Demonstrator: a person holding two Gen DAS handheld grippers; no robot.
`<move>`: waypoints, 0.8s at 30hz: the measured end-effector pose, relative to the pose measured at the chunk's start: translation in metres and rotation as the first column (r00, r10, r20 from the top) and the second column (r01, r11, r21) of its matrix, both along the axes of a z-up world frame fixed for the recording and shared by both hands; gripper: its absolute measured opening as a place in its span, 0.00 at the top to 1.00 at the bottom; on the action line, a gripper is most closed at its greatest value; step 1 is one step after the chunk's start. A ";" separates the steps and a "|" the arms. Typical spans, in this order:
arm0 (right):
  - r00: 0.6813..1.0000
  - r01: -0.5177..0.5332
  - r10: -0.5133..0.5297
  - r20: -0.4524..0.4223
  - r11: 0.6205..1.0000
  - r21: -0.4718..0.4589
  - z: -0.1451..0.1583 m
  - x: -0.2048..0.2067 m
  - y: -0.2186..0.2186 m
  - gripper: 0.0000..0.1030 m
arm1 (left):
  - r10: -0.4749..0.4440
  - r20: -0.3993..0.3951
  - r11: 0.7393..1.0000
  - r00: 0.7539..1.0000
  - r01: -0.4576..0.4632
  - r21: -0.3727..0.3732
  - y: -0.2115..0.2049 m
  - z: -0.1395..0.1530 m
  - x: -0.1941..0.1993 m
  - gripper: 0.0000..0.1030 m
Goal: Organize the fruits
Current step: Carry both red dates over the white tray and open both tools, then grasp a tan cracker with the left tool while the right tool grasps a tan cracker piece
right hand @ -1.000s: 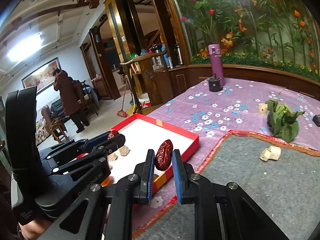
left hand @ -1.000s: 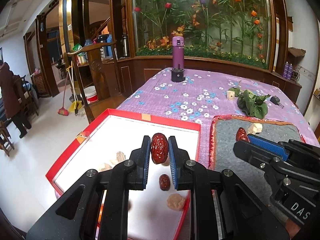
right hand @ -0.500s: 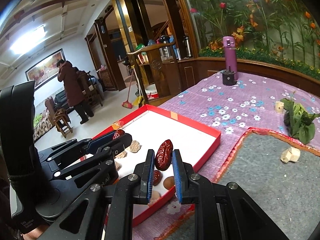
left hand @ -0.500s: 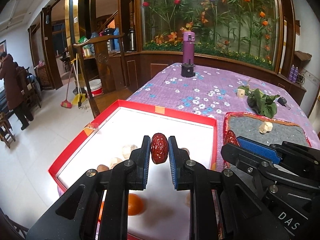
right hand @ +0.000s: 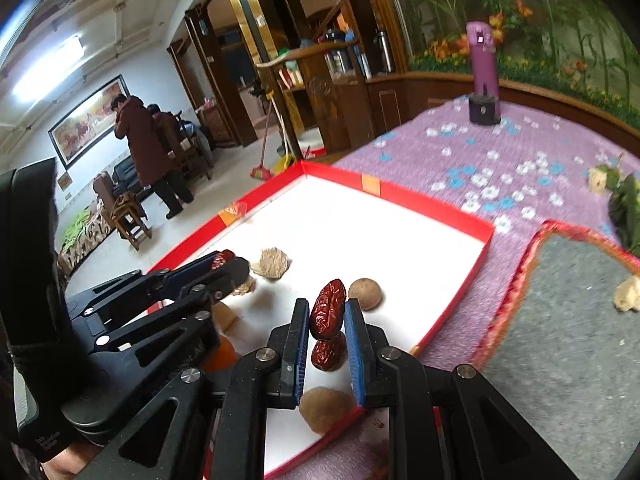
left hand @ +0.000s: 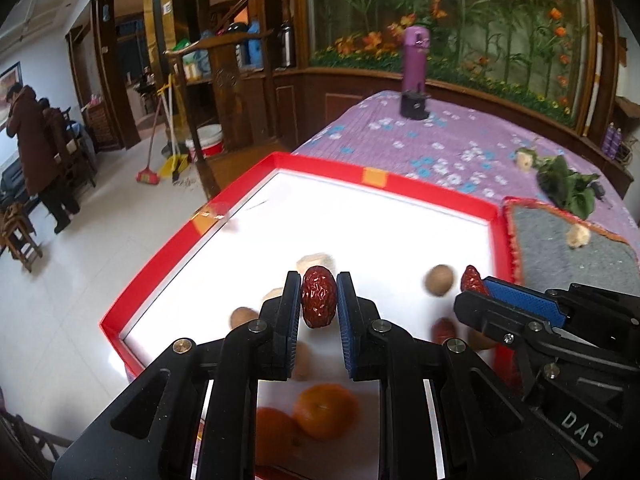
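My left gripper (left hand: 319, 300) is shut on a wrinkled red date (left hand: 318, 301) and holds it above the white floor of the red-rimmed tray (left hand: 400, 181). My right gripper (right hand: 327, 316) is shut on a second red date (right hand: 328, 314), also over the tray (right hand: 460, 216) near its right rim. It shows at the right of the left wrist view (left hand: 476, 282). In the tray lie another red date (right hand: 329, 354), walnuts (left hand: 439, 280), pale lumps (right hand: 274, 262) and two oranges (left hand: 326, 411).
A grey mat (left hand: 568, 248) with a red fringe lies right of the tray and bears a pale lump (left hand: 577, 236). A purple bottle (left hand: 416, 68) and a leafy bunch (left hand: 564, 184) stand on the flowered cloth. Two people (right hand: 140, 152) stand far left.
Both grippers have moved left and forward over the tray, each still holding its date. More of the tray's fruit now shows beneath them.
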State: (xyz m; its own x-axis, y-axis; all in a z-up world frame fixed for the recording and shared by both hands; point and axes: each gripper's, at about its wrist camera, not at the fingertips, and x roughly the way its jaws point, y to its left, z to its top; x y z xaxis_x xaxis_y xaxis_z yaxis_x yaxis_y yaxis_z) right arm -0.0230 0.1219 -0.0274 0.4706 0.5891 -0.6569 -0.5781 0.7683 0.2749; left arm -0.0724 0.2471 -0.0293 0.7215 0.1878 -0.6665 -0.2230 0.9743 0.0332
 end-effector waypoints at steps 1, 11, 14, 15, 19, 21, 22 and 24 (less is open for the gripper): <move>1.000 0.000 -0.001 -0.012 1.000 -0.002 -0.002 0.003 0.003 0.83 | 0.005 -0.006 1.000 1.000 -0.005 0.000 0.002 -0.001 0.001 0.84; 0.991 -0.011 0.012 -0.134 1.000 0.011 -0.016 0.022 0.021 0.76 | 0.087 -0.044 0.996 0.995 -0.087 0.006 0.025 -0.006 0.006 0.48; 0.991 -0.006 0.014 -0.131 0.998 0.065 -0.009 0.020 0.012 0.62 | 0.092 -0.034 0.996 0.995 -0.091 0.017 0.024 -0.002 0.003 0.47; 0.992 -0.001 0.011 -0.127 0.997 0.080 -0.007 0.021 0.008 0.60 | 0.091 -0.034 0.996 0.995 -0.091 0.018 0.023 -0.001 0.004 0.47; 0.994 0.048 -0.036 -0.100 0.992 0.117 0.002 0.022 -0.014 0.60 | 0.060 -0.032 0.998 0.998 -0.060 0.025 0.012 0.003 0.002 0.47; 0.994 0.082 -0.072 -0.085 0.988 0.128 0.007 0.025 -0.033 0.60 | 0.034 -0.033 0.999 0.999 -0.033 0.037 0.002 0.005 0.001 0.47; 0.993 0.101 -0.091 -0.079 0.987 0.129 0.009 0.026 -0.042 0.60 | 0.021 -0.031 0.999 0.999 -0.019 0.043 -0.004 0.006 0.000 0.47; 0.985 0.165 -0.155 -0.076 0.976 0.145 0.012 0.033 -0.074 0.60 | -0.009 -0.029 0.998 1.000 0.011 0.058 -0.016 0.009 0.000 0.46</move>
